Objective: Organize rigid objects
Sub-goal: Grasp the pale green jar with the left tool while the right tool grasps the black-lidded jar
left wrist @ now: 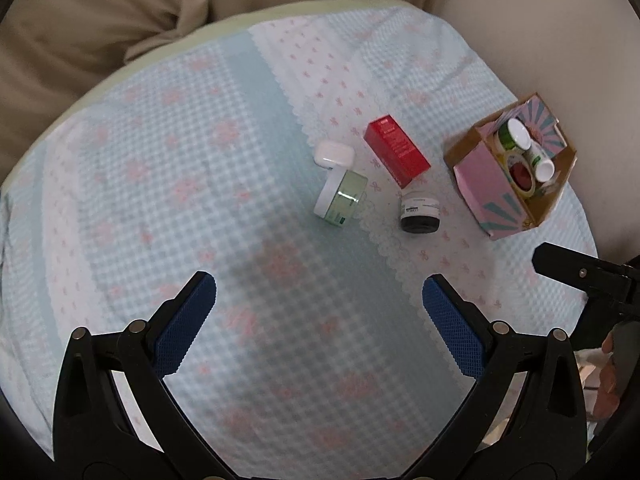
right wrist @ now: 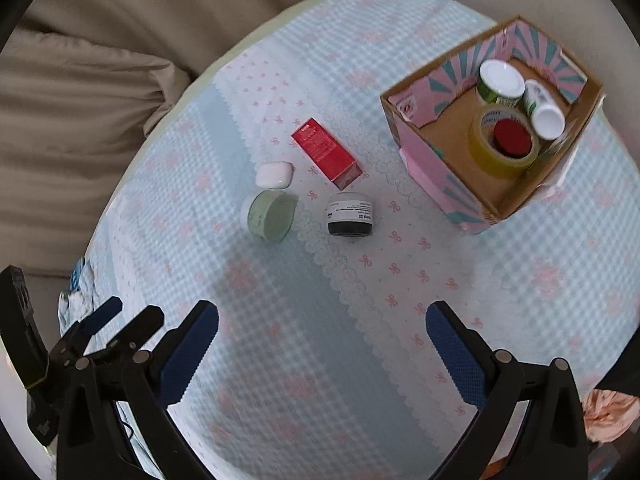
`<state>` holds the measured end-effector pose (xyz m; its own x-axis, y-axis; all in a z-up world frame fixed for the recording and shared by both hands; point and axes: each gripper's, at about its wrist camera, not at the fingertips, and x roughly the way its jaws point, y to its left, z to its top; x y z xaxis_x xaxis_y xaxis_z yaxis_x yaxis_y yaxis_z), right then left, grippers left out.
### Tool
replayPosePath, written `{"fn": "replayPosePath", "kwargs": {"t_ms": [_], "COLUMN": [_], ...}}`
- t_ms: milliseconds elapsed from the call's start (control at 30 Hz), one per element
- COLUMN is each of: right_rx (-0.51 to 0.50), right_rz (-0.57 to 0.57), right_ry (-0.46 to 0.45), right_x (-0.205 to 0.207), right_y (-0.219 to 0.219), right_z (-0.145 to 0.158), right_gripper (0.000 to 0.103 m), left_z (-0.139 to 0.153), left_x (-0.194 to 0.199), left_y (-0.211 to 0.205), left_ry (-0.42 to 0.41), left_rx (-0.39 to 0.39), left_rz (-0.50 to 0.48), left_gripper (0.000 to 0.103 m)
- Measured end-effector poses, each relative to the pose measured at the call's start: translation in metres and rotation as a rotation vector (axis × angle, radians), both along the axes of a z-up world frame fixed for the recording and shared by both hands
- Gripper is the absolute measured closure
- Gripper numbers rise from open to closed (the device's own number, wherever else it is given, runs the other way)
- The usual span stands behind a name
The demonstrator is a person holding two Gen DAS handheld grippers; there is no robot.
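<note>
Both jaws apart over waffle-textured cloth (left wrist: 280,320); round green jar (right wrist: 272,216), red rectangular box (right wrist: 326,154), cardboard box (right wrist: 416,152).

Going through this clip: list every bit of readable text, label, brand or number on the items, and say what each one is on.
"DX": end of the label line on the small dark jar, right wrist view; the rest is blurred.
Red carton: white print, too small to read.
Yellow tape roll in the pink box: lettering on its inner ring, unreadable.
Green-labelled jar: label blurred.
White case and pale green jar: no text visible.
</note>
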<state>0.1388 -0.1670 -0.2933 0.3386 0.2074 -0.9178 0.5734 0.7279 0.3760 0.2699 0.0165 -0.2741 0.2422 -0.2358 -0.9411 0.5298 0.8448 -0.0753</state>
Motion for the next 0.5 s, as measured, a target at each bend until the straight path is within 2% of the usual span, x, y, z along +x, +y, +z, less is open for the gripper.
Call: {"fn": "replayPosePath", "kwargs": {"t_ms": [400, 500], "right_rx": [0.061, 0.071], "right_rz": [-0.1, -0.124], "right_ry": [0.048, 0.054], "right_x": [0.052, 0.062], "right_y": [-0.019, -0.025], "right_z": [-0.093, -0.117], "right_gripper": [0.0, 0.005], "left_z": [-0.093, -0.117], "left_x": [0.052, 0.062], "left_y": [-0.057, -0.069], "left_ry": [-0.008, -0.015], "left_rx": [0.048, 0.068], "left_rz": [-0.134, -0.161], "left_gripper": [0.002, 0.004]}}
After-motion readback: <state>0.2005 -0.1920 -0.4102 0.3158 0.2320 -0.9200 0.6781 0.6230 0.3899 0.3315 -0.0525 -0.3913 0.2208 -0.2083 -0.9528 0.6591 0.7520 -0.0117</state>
